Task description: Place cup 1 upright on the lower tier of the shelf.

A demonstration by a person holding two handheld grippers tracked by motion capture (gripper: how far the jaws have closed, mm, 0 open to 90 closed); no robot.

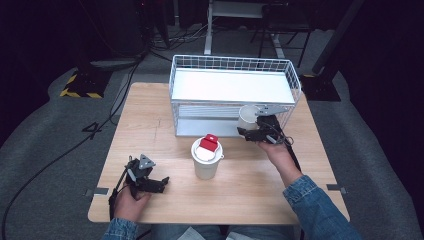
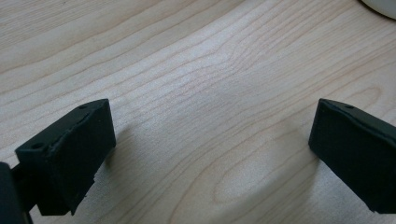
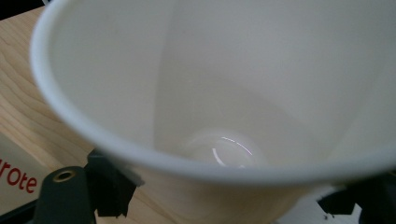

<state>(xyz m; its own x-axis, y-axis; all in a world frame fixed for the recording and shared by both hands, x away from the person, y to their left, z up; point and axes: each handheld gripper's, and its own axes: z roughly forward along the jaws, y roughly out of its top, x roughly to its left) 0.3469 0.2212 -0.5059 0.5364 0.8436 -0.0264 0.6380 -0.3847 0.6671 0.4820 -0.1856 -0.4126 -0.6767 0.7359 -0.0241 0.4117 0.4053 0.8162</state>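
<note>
My right gripper (image 1: 250, 131) is shut on a white paper cup (image 1: 247, 117), held tilted just in front of the white wire basket (image 1: 230, 62), at its right end. In the right gripper view the empty cup (image 3: 224, 93) shows its inside, with the black jaws pressed against its sides low in the frame. Another white cup (image 1: 206, 162) stands mid-table with a red and white block (image 1: 208, 143) resting on its mouth. My left gripper (image 1: 159, 185) lies on the table near the front left, open, with bare wood between its fingers (image 2: 70, 154).
The wooden table (image 1: 150, 120) carries the basket at its far middle. A white edge (image 2: 380, 5) sits at the top right of the left gripper view. A white card with red letters (image 3: 14, 179) lies beneath the held cup. Dark floor and cables surround the table.
</note>
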